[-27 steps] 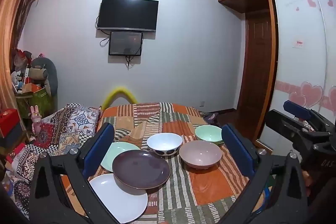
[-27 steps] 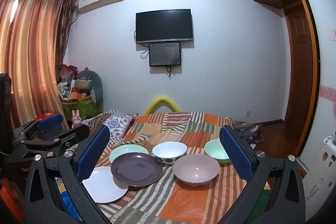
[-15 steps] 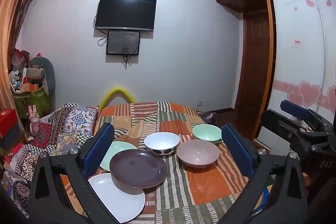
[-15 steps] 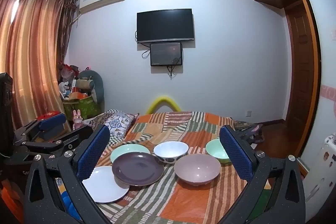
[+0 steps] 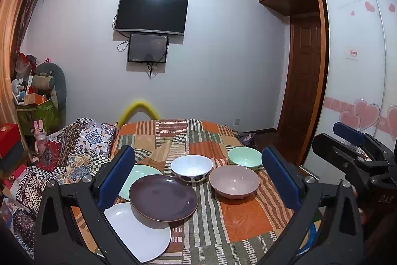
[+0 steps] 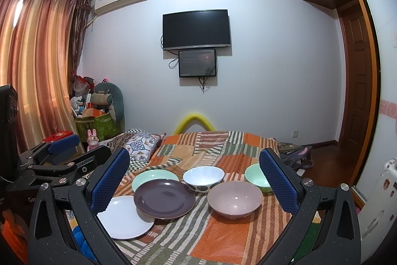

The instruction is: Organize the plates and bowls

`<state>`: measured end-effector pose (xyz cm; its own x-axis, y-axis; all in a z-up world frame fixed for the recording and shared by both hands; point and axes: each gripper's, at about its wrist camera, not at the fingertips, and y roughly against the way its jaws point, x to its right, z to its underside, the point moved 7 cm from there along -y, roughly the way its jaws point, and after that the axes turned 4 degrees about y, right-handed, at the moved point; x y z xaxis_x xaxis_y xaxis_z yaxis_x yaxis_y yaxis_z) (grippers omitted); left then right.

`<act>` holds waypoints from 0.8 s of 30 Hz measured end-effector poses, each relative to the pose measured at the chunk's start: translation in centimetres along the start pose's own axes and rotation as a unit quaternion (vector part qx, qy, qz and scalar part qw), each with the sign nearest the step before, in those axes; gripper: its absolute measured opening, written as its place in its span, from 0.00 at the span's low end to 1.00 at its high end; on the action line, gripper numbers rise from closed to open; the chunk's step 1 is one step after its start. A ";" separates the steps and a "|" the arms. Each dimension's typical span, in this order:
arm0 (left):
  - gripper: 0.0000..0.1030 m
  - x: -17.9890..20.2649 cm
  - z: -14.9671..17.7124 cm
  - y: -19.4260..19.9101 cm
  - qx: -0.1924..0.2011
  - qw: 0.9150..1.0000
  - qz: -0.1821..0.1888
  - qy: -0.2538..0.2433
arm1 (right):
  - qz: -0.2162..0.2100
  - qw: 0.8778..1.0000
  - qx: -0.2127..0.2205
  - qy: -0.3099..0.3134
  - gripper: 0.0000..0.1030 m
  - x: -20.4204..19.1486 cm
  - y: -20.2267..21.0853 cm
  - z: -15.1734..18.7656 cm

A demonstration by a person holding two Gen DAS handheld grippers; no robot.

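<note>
1. Both grippers are just hovering at the near edge of the patchwork-covered table (image 5: 248, 222), jaws spread as wide as they go, nothing between the pads. Left gripper (image 5: 198, 180), right gripper (image 6: 196, 180).

2. All the crockery sits ahead of and a bit below both sets of jaws. Plates cluster on the left: the dark purple plate (image 5: 163, 198) sits on top, overlapping the white plate (image 5: 139, 235) nearest us and the pale green plate (image 5: 139, 174) behind it.

3. Bowls are on the right and sit apart from each other: the pink bowl (image 6: 234, 199) closest, the white spotted bowl (image 6: 203, 178) behind it toward the middle, the green bowl (image 6: 255, 176) far right (partly hidden by the right finger in the right wrist view).

4. The bit that matters, I reckon: the plate pile is on the left gripper's side, the bowls on the right's. Round stuff, so no long axis to line up with, just pick a rim. The purple plate's near rim hangs over the white plate, so that looks like the easiest first grab.
</note>
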<state>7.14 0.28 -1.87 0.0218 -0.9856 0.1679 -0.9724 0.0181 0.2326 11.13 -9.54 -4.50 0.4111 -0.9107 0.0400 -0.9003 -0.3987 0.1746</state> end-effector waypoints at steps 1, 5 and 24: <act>1.00 0.0 0.1 0.0 0.000 1.000 0.000 0.000 | 0.000 1.000 0.000 0.000 1.00 0.0 0.0 0.0; 1.00 0.0 0.2 0.0 -0.001 1.000 0.000 0.002 | 0.000 1.000 0.000 -0.001 1.00 -0.2 0.0 0.3; 1.00 -0.1 0.2 -0.2 -0.002 1.000 0.000 0.004 | -0.001 1.000 0.002 -0.003 1.00 0.0 0.0 0.1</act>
<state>7.27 0.35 -2.16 0.0227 -0.9843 0.1749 -0.9715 0.0196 0.2362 11.08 -9.57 -4.59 0.4127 -0.9103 0.0333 -0.8997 -0.4017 0.1707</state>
